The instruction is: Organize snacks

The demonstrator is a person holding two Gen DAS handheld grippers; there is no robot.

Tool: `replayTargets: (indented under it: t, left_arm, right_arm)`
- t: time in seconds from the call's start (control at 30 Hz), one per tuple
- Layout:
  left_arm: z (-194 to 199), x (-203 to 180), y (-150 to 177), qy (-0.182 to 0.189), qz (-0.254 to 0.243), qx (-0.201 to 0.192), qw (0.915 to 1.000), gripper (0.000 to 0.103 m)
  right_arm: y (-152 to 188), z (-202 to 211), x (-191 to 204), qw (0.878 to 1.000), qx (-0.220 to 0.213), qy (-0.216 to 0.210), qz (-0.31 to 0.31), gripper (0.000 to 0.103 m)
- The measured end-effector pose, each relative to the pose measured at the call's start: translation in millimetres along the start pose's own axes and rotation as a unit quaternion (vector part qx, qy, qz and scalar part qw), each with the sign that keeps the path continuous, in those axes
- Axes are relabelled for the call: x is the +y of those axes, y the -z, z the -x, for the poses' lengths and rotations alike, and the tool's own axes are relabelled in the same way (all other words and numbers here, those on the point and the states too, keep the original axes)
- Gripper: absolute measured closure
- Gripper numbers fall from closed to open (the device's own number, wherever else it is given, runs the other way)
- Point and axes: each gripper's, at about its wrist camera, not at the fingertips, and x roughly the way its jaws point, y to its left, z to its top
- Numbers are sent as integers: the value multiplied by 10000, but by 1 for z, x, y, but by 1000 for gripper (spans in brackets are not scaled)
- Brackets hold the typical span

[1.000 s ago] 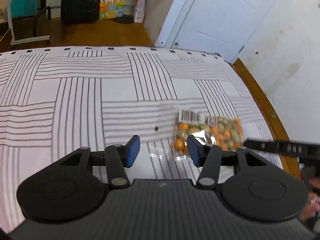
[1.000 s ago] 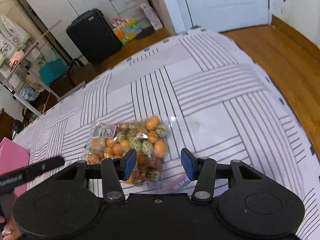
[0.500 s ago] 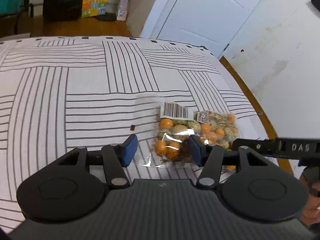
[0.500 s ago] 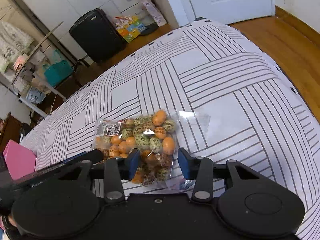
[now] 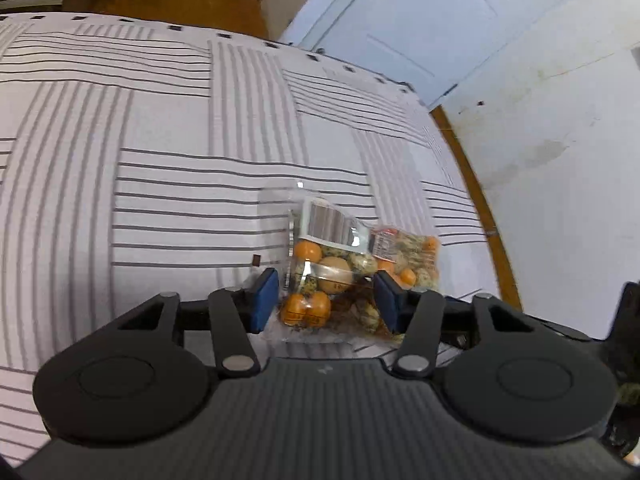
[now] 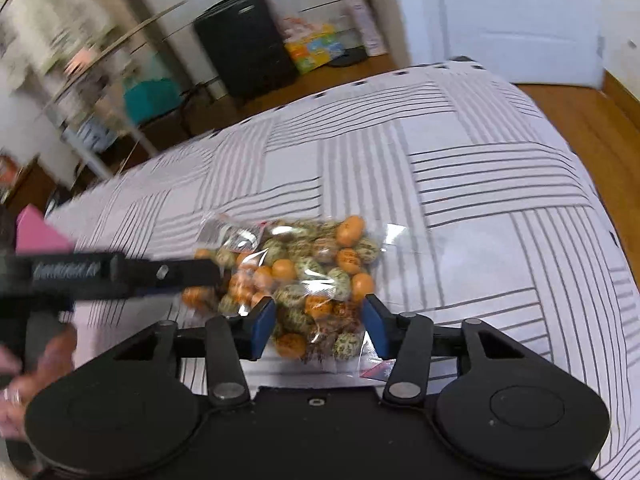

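Note:
A clear bag of orange and speckled candy eggs [image 5: 340, 268] lies on the striped white cloth, with a barcode label on its far end. My left gripper [image 5: 326, 304] is open, its blue pads on either side of the bag's near end. In the right wrist view the same bag [image 6: 312, 276] lies between the blue pads of my right gripper [image 6: 318, 328], which is open around its other end. The left gripper's finger [image 6: 120, 272] reaches in from the left against the bag.
The cloth-covered table [image 5: 160, 160] ends at a wooden floor strip [image 5: 472, 184] by the white wall on the right. A pink box [image 6: 36, 232] sits at the table's far left. A black suitcase [image 6: 244, 60] and colourful boxes [image 6: 316, 46] stand on the floor beyond.
Both grippers have moved in over the bag from opposite ends, so it now sits between each pair of pads. The jaws stay open.

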Motion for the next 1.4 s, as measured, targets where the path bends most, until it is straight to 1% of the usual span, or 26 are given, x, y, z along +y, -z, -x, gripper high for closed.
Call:
replayTargets:
  t: [0.03, 0.13, 0.17, 0.2, 0.27, 0.3, 0.33, 0.37, 0.43, 0.5, 0.6, 0.63, 0.67, 0.7, 0.77, 0.8, 0.83, 0.9, 1.0, 1.07, 1.13, 1.17, 1.2, 1.23, 1.3, 1.4]
  left_arm:
    - [0, 0, -1, -99, -43, -8, 9999, 55]
    - [-2, 3, -2, -164, -29, 23, 9999, 55]
    - [-3, 3, -2, -185, -52, 18, 9998, 55]
    - [-4, 2, -1, -212, -110, 6, 9997, 55]
    - [-4, 1, 2, -262, -195, -39, 9995, 55]
    - [-5, 0, 3, -286, -231, -59, 9993, 55]
    - [-6, 0, 3, -307, -265, -72, 9992, 55]
    - [-7, -1, 3, -326, -286, -77, 9990, 55]
    - [-6, -2, 4, -337, -307, -94, 9989, 55]
    - [-8, -2, 4, -312, -317, -125, 9989, 55]
    - [-9, 0, 5, -224, -412, -236, 9986, 56]
    - [-8, 0, 7, -163, -517, -309, 9981, 56]
    - [-9, 1, 7, -65, -525, -344, 9980, 55]
    - [-10, 4, 8, 74, -451, -343, 9984, 55]
    - [-11, 7, 7, 415, -298, -220, 9985, 53]
    - [-10, 4, 7, 384, -349, -222, 9984, 54]
    - [-10, -1, 8, 295, -464, -223, 9982, 54]
    - [-9, -9, 11, 198, -691, -269, 9970, 54]
    - [-8, -18, 14, 166, -893, -305, 9954, 54]
    - [-6, -21, 14, 203, -909, -274, 9953, 54]
    - [-4, -25, 15, 627, -911, -227, 9936, 55]
    - [-4, -29, 16, 842, -838, -102, 9929, 55]
    - [-5, -34, 16, 824, -790, 20, 9935, 56]
    - [-4, -41, 17, 628, -866, 31, 9943, 56]
    - [-2, -44, 17, 452, -961, 22, 9943, 57]
    - [-2, -29, 12, 630, -593, 76, 9962, 63]
  right_arm:
    - [1, 1, 3, 9999, 44, -52, 146, 39]
    - [4, 1, 20, 9969, 108, 178, 762, 34]
    - [5, 0, 24, 9951, 131, 275, 941, 31]
    - [8, -1, 30, 9925, 164, 362, 1155, 25]
    - [15, -9, 37, 9834, 345, 704, 1639, 14]
    - [18, -13, 38, 9779, 407, 951, 1818, 12]
    - [20, -15, 38, 9754, 342, 1098, 1878, 7]
    - [18, -16, 35, 9771, 278, 1116, 1789, 4]
    - [12, -17, 23, 9844, 128, 1118, 1351, 4]
    - [9, -19, 14, 9892, -29, 962, 1103, 0]
    - [14, -25, 16, 9868, -298, 954, 1275, 0]
    - [13, -25, 16, 9885, -322, 847, 1208, 0]
    - [12, -25, 16, 9906, -358, 719, 1105, 0]
    - [12, -25, 21, 9909, -392, 576, 1156, 4]
    - [15, -31, 37, 9865, -320, 688, 1451, 6]
    - [15, -33, 41, 9835, -286, 798, 1599, 6]
    - [14, -32, 41, 9838, -279, 785, 1587, 6]
    - [12, -29, 37, 9856, -309, 737, 1492, 11]
    - [11, -27, 38, 9846, -332, 769, 1536, 12]
    - [12, -25, 40, 9842, -362, 766, 1554, 14]
    - [13, -26, 40, 9845, -368, 702, 1568, 17]
    - [13, -28, 43, 9833, -359, 707, 1636, 19]
    - [13, -27, 45, 9826, -342, 712, 1680, 21]
    - [12, -26, 45, 9832, -316, 692, 1662, 23]
    - [11, -22, 44, 9834, -237, 683, 1664, 27]
    - [7, -18, 43, 9842, -82, 716, 1619, 29]
